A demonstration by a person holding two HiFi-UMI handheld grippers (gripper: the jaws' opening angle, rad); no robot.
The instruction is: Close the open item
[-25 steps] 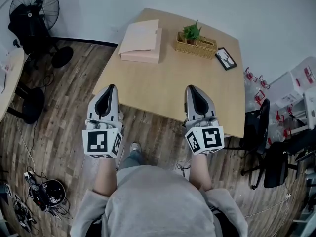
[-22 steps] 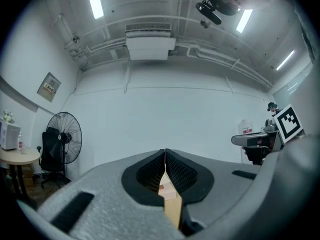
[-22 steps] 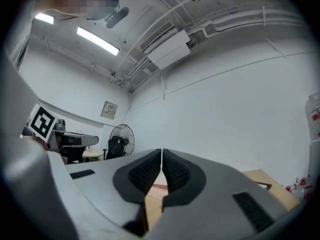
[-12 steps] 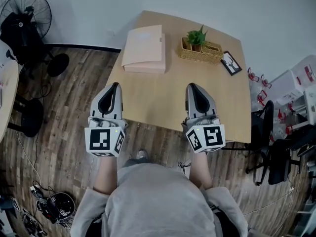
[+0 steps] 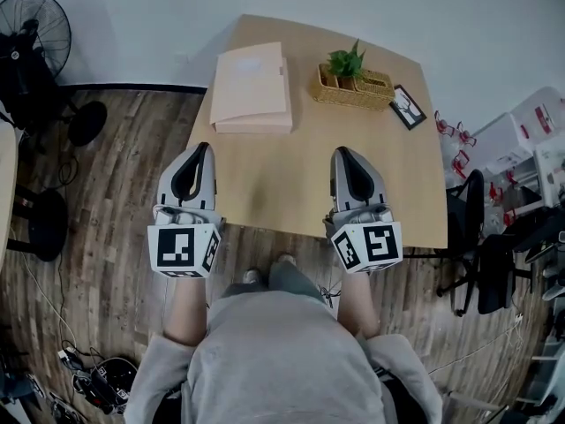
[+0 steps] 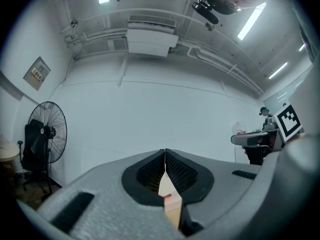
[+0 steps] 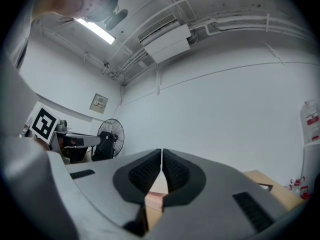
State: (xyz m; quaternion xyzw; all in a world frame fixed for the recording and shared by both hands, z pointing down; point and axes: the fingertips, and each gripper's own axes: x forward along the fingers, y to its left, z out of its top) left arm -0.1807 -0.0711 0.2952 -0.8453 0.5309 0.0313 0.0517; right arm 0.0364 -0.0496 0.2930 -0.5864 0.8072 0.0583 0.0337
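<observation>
Smooth tan wood table (image 5: 291, 170) with rounded corners. Above its near edge, left gripper (image 5: 201, 148) and right gripper (image 5: 341, 153): grey shells, ribbed dark pads, jaws pressed fully together, gripping nothing. At far left, flat pale-pink rectangular box (image 5: 252, 87), well apart from both. Beside it, woven basket (image 5: 340, 94), then small dark frame (image 5: 407, 106).

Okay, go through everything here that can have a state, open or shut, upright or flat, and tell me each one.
left tool: shut, nothing held
right tool: shut, nothing held
pink box: lying flat on the table; how far its lid is down is unclear
potted plant: upright in the wicker basket
picture frame: lying flat
fan: standing upright
</observation>
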